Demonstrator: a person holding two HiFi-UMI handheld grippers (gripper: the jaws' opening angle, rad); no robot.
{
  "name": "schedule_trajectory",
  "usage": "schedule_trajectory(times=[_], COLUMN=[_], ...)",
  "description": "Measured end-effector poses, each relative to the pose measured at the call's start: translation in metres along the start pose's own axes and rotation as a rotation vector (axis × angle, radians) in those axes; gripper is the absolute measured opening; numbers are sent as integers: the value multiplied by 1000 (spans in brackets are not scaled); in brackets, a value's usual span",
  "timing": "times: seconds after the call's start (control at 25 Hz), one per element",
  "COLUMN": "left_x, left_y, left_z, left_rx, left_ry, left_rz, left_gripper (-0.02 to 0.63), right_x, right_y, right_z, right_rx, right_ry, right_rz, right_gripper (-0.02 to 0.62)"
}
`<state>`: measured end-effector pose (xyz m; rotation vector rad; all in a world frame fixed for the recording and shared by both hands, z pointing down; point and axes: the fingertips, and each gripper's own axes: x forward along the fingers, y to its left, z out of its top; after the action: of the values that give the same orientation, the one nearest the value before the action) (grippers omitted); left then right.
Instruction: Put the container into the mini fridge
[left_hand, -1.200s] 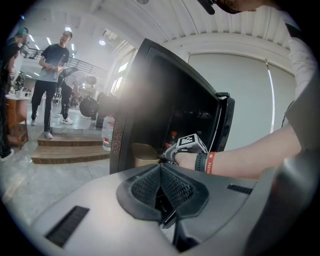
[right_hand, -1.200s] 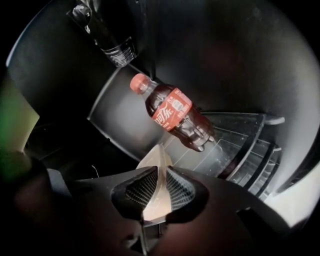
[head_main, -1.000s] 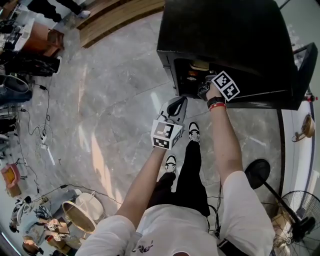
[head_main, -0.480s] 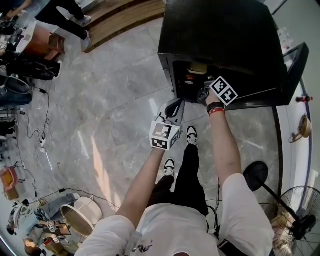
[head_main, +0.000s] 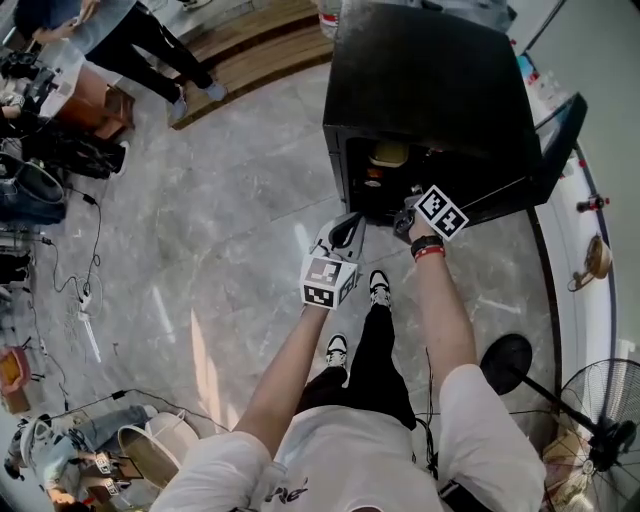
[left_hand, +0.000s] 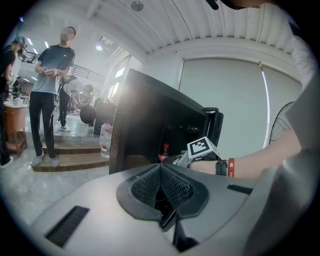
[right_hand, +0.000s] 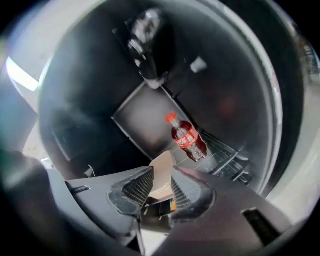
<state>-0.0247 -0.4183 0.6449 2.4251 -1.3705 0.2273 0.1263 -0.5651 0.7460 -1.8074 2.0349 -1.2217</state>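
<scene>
Release is the change: the right gripper (head_main: 406, 208), at the mouth of the mini fridge (head_main: 430, 90) in the upper right of the head view, has drawn back from deeper inside. Its jaws have sprung wide and are now easing closed a little, with the tan container (right_hand: 161, 167) between them but seemingly unpinched. The container rests inside, lower left of a cola bottle (right_hand: 187, 137), so placing looks done; the left gripper (left_hand: 160, 170) has its jaws pressed together on nothing.
</scene>
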Motion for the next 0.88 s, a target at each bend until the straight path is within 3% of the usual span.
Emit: schedule_trajectory(times=[0.88], left_x=[-143], left_y=[-71], left_z=[77], left_rx=[65], left_ry=[-75], left_rz=[-36], left_gripper=[20], right_x=[-235], right_y=[100], right_z=[15], right_rx=[-229], right_ry=[1], right_rz=[54], right_gripper=[107])
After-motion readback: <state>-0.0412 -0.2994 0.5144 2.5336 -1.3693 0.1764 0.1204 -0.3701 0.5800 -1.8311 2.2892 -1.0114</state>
